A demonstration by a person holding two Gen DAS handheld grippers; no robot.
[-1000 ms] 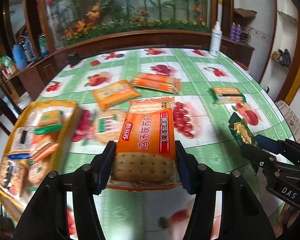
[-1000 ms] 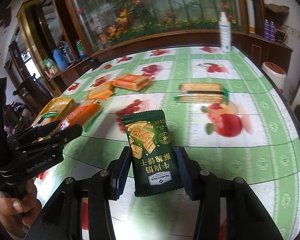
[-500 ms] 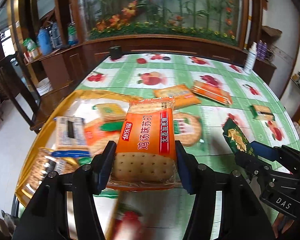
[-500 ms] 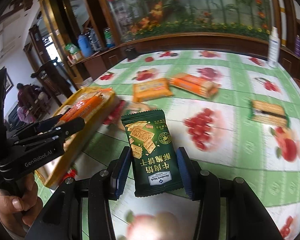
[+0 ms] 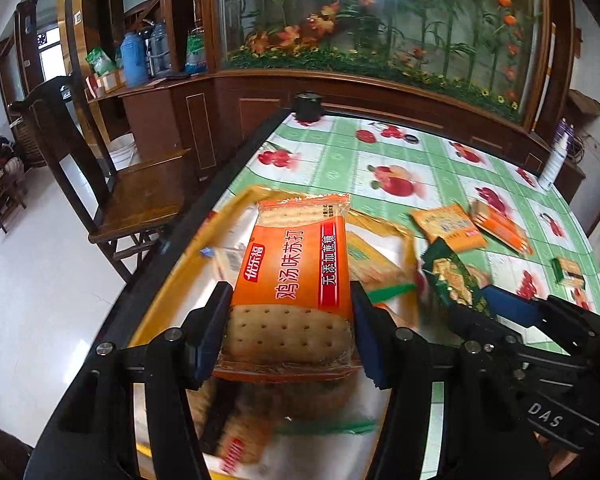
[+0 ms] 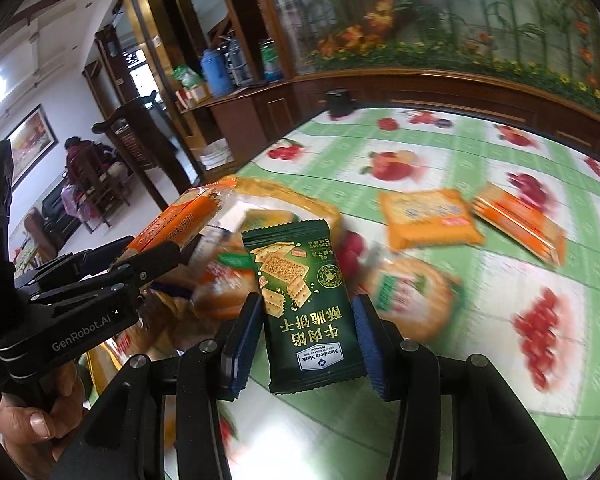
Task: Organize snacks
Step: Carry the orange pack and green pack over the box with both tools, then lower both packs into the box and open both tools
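Fruit-printed green-and-white cloth is covering the counter [image 5: 420, 168], which is running toward a dark wooden cabinet fronted by a floral glass panel. At the counter's left edge a yellow tray [image 5: 236, 204] is sitting, its contents smeared by motion blur and partly hidden behind the grippers, so the packs inside are hard to tell apart. The left gripper [image 5: 290, 330] is pinching an orange cracker pack [image 5: 296, 264] by its sides, holding it above the tray. The right gripper [image 6: 306, 336] is pinching a dark green biscuit packet [image 6: 304, 300] just beside the tray's right rim, over the counter. Farther right on the cloth, an orange-yellow snack pack [image 6: 428, 218], a long orange cracker sleeve [image 6: 520, 226] and a round cracker pack [image 6: 410, 300] are lying, all blurred. A green-banded pack [image 5: 568, 274] is showing small near the right side. A person's hand [image 6: 32, 428] is gripping the left gripper's handle, cut off by the frame edge.
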